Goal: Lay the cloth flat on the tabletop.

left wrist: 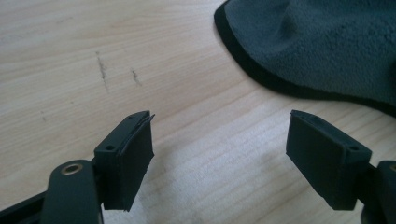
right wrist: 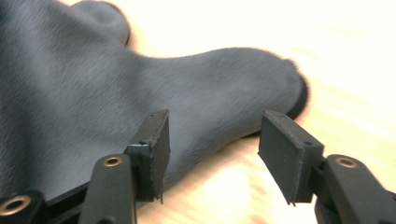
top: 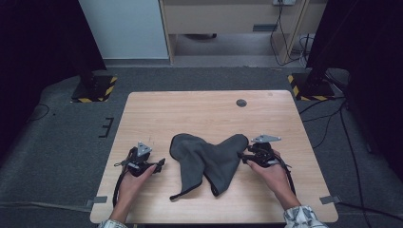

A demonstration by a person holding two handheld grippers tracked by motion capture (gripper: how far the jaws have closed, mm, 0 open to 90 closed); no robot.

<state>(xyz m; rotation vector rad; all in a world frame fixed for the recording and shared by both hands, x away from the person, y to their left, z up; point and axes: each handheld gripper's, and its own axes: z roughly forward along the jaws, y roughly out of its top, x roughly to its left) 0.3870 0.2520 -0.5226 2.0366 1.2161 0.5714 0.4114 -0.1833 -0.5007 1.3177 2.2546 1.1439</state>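
Note:
A dark grey fleece cloth lies crumpled in the middle of the wooden table, with a black-trimmed edge. My left gripper rests on the table just left of the cloth, jaws open and empty. In the left gripper view the gripper stands over bare wood, and the cloth lies beyond at the upper right. My right gripper sits at the cloth's right lobe. In the right gripper view the gripper is open, the cloth lies just ahead of the pads, and nothing is pinched.
A round dark cable hole is set in the table's far side. On the carpet stand two black posts with yellow-striped bases. Cables run over the floor at the right.

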